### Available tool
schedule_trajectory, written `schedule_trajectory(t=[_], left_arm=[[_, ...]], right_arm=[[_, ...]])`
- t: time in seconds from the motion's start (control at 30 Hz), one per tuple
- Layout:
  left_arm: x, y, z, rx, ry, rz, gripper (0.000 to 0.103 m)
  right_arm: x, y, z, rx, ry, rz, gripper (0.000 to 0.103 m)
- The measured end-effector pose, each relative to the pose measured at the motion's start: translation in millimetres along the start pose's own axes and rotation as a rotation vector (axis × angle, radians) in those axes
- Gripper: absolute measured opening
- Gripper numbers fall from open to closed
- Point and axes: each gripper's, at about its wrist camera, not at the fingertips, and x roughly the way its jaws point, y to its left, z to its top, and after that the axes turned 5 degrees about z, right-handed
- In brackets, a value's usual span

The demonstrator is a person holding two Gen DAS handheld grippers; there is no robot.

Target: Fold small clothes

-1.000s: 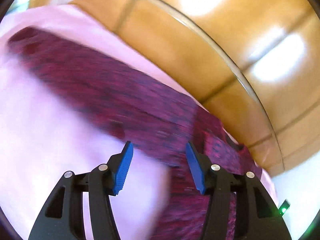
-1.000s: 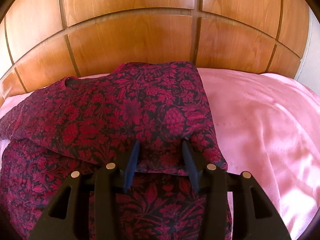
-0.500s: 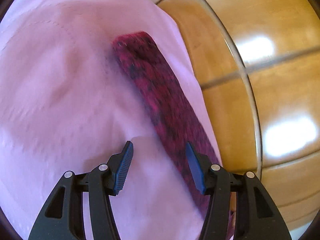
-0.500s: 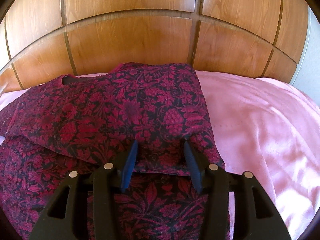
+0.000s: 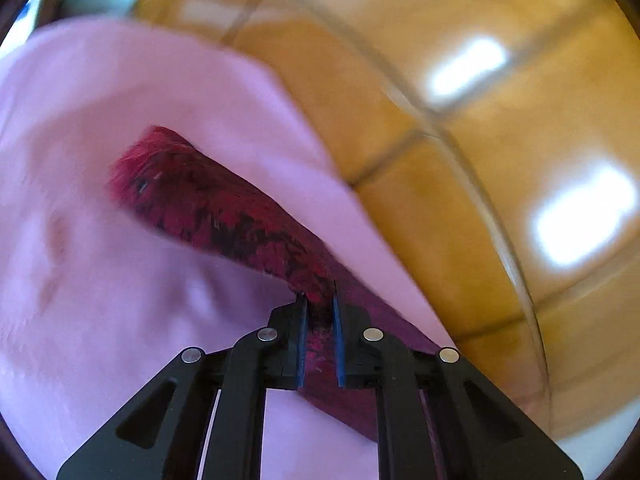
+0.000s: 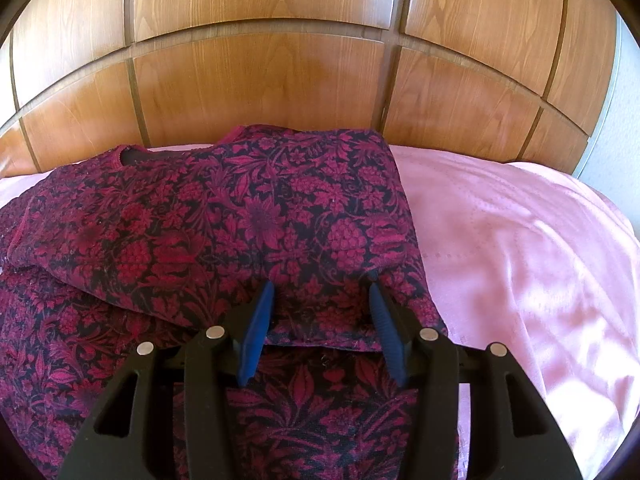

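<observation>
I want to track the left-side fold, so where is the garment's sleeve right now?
In the left wrist view the sleeve lies across the pink bedspread, beside the wooden headboard, its near part clamped in the left hand-held gripper.

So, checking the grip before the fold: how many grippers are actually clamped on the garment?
1: the left gripper pinches the garment's sleeve; the right gripper hovers open above it.

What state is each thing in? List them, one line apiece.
left tongs: shut on the sleeve.
right tongs: open, over the folded part of the garment, gripping nothing.
sleeve: stretched out flat on the sheet, one stretch pinched and raised.
floral garment: partly folded, one side laid over the body.
pink sheet: spread on the bed, lightly creased.
</observation>
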Motion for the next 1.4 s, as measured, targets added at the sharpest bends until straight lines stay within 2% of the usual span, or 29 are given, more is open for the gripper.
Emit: schedule_trajectory(t=[0.17, 0.3, 0.5, 0.6, 0.63, 0.67, 0.83, 0.87, 0.93, 1.03, 1.1, 1.13, 1.2, 1.27, 1.33, 1.4], left_arm=[[-27, -87, -52, 0.258, -0.016, -0.131, 0.01], [-28, -144, -115, 0.444, 0.045, -0.203, 0.009], [7, -198, -190, 0.594, 0.197, -0.221, 0.009], [20, -209, -217, 0.65, 0.246, -0.183, 0.017], [17, -209, -223, 0.663, 0.249, -0.178, 0.027], [14, -210, -227, 0.672, 0.252, -0.184, 0.04], [-14, -203, -225, 0.653, 0.231, -0.242, 0.066], [-23, -197, -225, 0.65, 0.218, -0.255, 0.066], [-32, -190, -224, 0.657, 0.198, -0.249, 0.066], [-39, -175, -217, 0.627, 0.182, -0.225, 0.066], [-39, -163, -211, 0.603, 0.155, -0.147, 0.066], [-37, -155, -209, 0.585, 0.138, -0.084, 0.066], [-33, -138, -204, 0.538, 0.134, -0.023, 0.066], [-29, -119, -196, 0.47, 0.141, 0.023, 0.066], [-26, -110, -192, 0.438, 0.147, 0.036, 0.066], [-24, -108, -191, 0.439, 0.137, 0.065, 0.066]], right_arm=[[0, -1, 1, 0.005, -0.001, 0.003, 0.049], [0, -2, 1, 0.008, -0.002, 0.007, 0.049], [0, -5, 1, 0.019, -0.004, 0.018, 0.049], [0, -7, 1, 0.026, -0.004, 0.025, 0.049], [0, -7, 1, 0.028, -0.004, 0.027, 0.049], [0, -8, 1, 0.031, -0.004, 0.03, 0.049], [-5, -16, 10, 0.074, 0.018, 0.078, 0.05], [-9, -18, 15, 0.096, 0.015, 0.091, 0.052], [-25, -18, 23, 0.148, -0.021, 0.17, 0.053], [-39, 4, 36, 0.18, -0.039, 0.344, 0.053], [-37, 28, 43, 0.164, -0.003, 0.447, 0.053], [-32, 46, 47, 0.154, 0.022, 0.495, 0.053], [-22, 77, 53, 0.132, 0.058, 0.553, 0.053], [-5, 105, 59, 0.114, 0.12, 0.573, 0.053], [13, 126, 62, 0.098, 0.176, 0.561, 0.051], [22, 141, 68, 0.069, 0.19, 0.518, 0.029]])
